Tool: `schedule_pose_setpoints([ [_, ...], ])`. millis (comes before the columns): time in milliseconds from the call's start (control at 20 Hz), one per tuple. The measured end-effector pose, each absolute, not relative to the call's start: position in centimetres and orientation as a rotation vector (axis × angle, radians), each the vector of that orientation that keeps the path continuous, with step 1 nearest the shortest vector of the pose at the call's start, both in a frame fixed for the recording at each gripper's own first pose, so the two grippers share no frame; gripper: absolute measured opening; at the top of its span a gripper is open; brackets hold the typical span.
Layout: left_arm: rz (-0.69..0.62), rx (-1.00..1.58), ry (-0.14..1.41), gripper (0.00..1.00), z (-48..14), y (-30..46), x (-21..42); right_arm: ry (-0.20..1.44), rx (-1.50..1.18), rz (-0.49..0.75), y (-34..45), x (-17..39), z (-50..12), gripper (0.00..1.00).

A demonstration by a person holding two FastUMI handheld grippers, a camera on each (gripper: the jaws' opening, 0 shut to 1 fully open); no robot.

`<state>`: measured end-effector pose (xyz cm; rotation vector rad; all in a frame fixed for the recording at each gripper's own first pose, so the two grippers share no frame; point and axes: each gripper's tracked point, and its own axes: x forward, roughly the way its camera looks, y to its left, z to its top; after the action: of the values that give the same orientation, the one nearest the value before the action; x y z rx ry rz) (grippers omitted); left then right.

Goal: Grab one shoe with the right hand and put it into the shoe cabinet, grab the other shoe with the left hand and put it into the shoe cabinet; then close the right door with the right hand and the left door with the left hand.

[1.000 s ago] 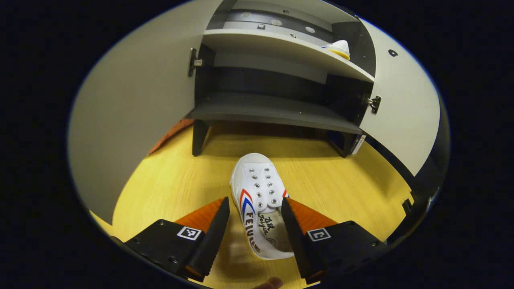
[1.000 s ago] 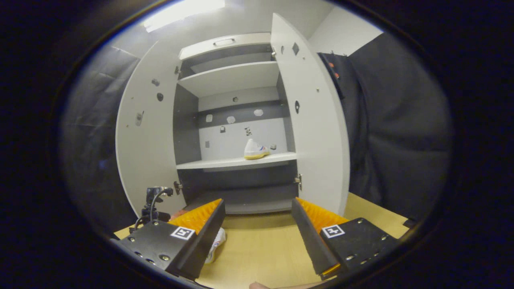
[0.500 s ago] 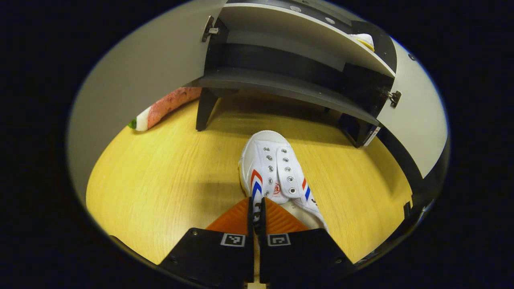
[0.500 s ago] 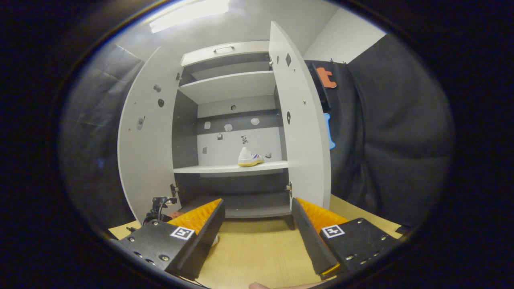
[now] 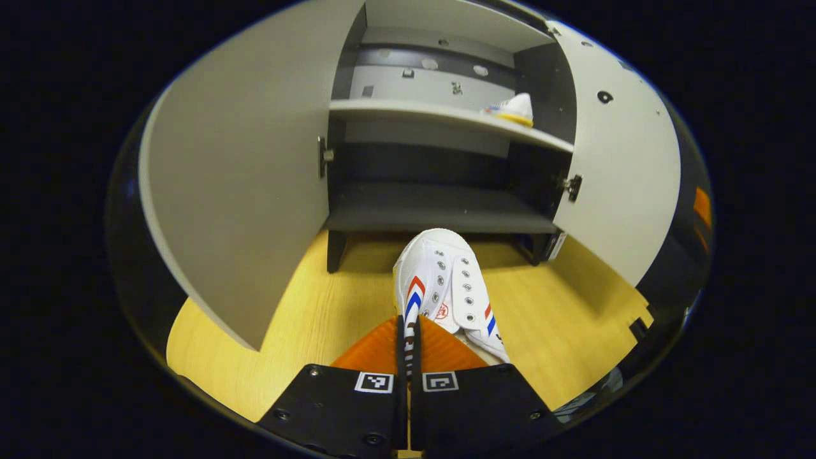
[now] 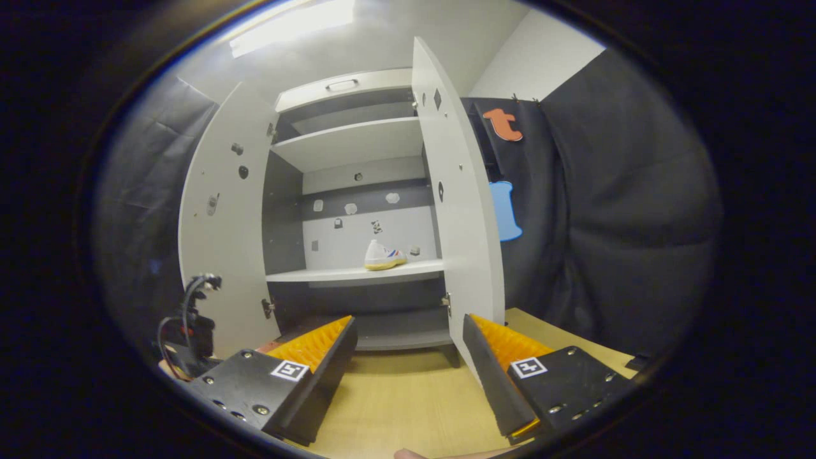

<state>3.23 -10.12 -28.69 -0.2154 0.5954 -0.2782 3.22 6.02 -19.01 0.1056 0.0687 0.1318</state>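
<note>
In the left gripper view a white sneaker point(image 5: 446, 287) with red and blue stripes points toe-first at the open shoe cabinet point(image 5: 433, 210), raised above the wooden floor. My left gripper point(image 5: 408, 328) is shut on the sneaker's side wall near the heel. The other white sneaker point(image 5: 513, 109) rests at the right end of the cabinet's middle shelf, also visible in the right gripper view as the shelved sneaker point(image 6: 382, 255). My right gripper point(image 6: 408, 338) hangs open over the floor in front of the cabinet point(image 6: 357, 274), holding nothing.
Both doors stand wide open: the left door point(image 5: 248, 191) and the right door point(image 5: 621, 172), seen in the right gripper view as the left door point(image 6: 220, 229) and right door point(image 6: 462, 223). Wooden floor point(image 5: 567, 312) lies before the cabinet. The other gripper's cable point(image 6: 191, 306) shows at lower left.
My left gripper closed on the sneaker's side, then lifted it and tilted upward toward the cabinet. My right gripper stayed open and drifted slightly rightward.
</note>
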Motion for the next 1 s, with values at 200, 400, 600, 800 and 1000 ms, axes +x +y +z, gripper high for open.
schedule_pose_setpoints([
  [200, -0.289, -0.256, 0.44, 0.02, -20.6, -7.2, 0.8, 0.078, 0.093, 0.143, 6.4, 3.4, -19.5, 0.99],
  [400, -0.308, -0.285, 0.374, 0.02, -15.0, -4.2, -1.0, 0.075, 0.084, 0.145, 6.3, 3.2, -19.2, 0.99],
  [600, -0.28, -0.259, 0.331, 0.02, -11.6, -3.0, -2.2, 0.061, 0.097, 0.139, 5.6, 2.9, -18.7, 0.98],
  [800, -0.239, -0.286, 0.343, 0.02, -10.3, -1.9, -2.2, 0.049, 0.11, 0.148, 5.3, 2.5, -18.1, 0.99],
  [1000, -0.199, -0.334, 0.356, 0.02, -9.2, -2.1, -0.6, 0.044, 0.119, 0.146, 4.7, 2.3, -17.9, 0.98],
])
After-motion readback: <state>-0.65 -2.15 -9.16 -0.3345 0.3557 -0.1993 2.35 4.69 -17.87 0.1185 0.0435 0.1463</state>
